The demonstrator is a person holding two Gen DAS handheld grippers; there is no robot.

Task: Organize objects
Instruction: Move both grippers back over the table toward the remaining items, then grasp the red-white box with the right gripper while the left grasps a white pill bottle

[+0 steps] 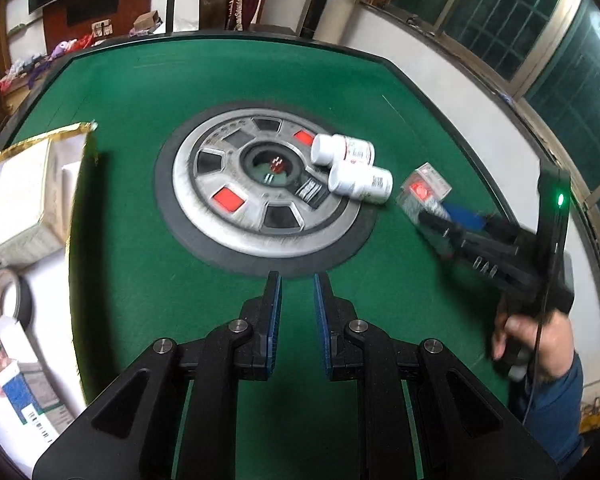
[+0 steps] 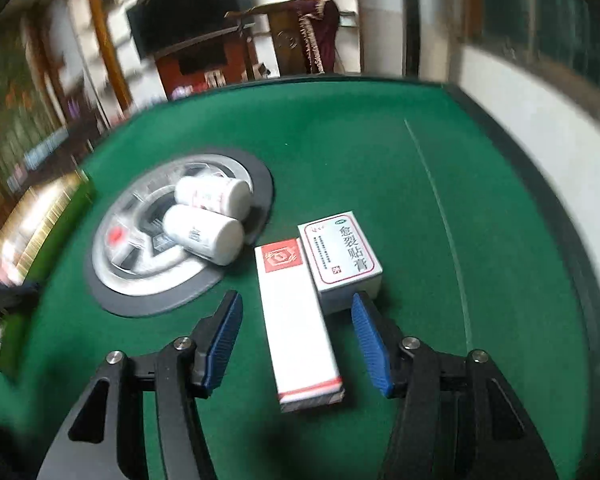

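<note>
Two white medicine bottles (image 2: 208,222) lie on their sides at the edge of the round centre console (image 2: 148,264) of the green table; they also show in the left wrist view (image 1: 352,168). A long white box with a red end (image 2: 296,320) lies between the fingers of my open right gripper (image 2: 296,312), not touched. A shorter white box with red-framed print (image 2: 342,256) lies against its right side. My left gripper (image 1: 297,280) is open by a narrow gap and empty, above bare felt. The right gripper also shows in the left wrist view (image 1: 440,216), by the boxes (image 1: 424,188).
A gold-rimmed storage box (image 1: 40,184) at the table's left edge holds a cardboard box, a tape roll (image 1: 8,296) and other packs. The table's raised dark rim (image 1: 440,92) runs along the far and right sides. A white wall stands to the right.
</note>
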